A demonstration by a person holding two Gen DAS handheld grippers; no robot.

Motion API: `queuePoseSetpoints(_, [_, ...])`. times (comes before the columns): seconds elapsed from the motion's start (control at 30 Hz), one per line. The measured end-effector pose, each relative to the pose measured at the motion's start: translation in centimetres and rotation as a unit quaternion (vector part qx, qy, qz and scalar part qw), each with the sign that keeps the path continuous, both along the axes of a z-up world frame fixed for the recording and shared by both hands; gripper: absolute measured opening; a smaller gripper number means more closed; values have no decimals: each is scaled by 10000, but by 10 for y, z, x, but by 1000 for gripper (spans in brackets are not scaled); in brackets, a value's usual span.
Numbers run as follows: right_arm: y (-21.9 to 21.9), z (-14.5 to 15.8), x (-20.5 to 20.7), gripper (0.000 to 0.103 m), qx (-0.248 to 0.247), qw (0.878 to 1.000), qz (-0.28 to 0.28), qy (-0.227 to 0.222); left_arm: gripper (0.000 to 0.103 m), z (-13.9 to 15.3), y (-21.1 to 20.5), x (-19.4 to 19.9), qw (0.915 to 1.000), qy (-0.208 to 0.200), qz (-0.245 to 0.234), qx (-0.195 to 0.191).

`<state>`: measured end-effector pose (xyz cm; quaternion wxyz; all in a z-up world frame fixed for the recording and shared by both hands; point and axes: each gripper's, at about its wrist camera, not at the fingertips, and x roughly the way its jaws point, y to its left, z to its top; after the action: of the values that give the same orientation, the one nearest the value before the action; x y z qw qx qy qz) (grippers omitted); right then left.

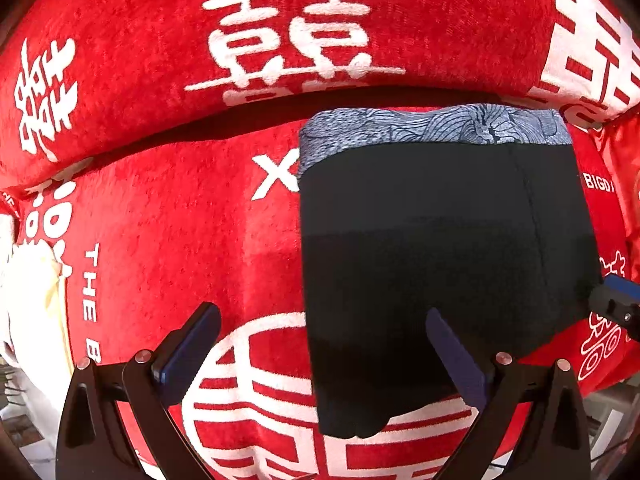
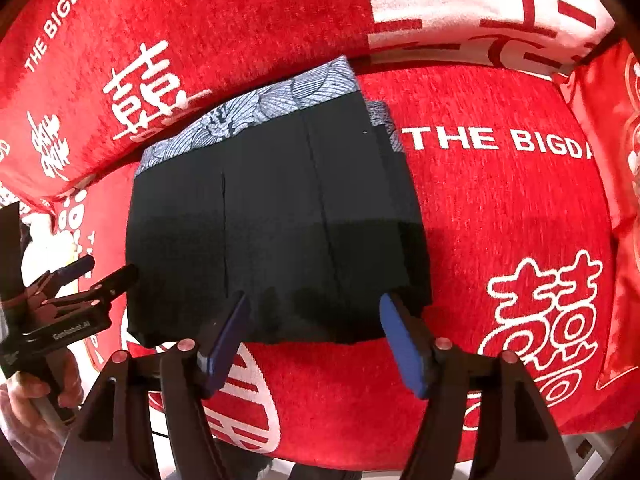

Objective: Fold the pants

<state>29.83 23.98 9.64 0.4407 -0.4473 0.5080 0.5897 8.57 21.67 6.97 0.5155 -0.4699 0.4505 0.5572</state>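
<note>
Folded pants (image 2: 276, 224) lie flat on seat cushion (image 2: 500, 208), waistband end toward back cushion (image 2: 224, 20), which stands behind pants. Left gripper (image 2: 108, 270) just beside pants' left edge. Right gripper (image 2: 314, 300) over pants' near hem. 1 side cushion (image 2: 608, 128) well right of pants.

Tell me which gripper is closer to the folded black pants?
Right. The right gripper hangs open directly over the near hem of the folded black pants. The left gripper is open too, straddling their left edge, mostly above the red cushion.
</note>
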Motion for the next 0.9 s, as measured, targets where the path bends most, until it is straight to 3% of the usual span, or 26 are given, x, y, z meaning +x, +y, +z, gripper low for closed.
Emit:
queuePoseSetpoints(0.5, [3, -2, 34, 76, -1, 9996, -187, 213, 103, -2, 11, 23, 9999, 48, -163, -13])
queuePoseSetpoints(0.7, [12, 0, 53, 77, 12, 9986, -342, 412, 103, -4, 18, 7, 9990, -418, 99, -80])
queuePoseSetpoints(0.9, [24, -2, 74, 78, 12, 9971, -583, 484, 103, -6, 21, -7, 9989, -415, 214, -46])
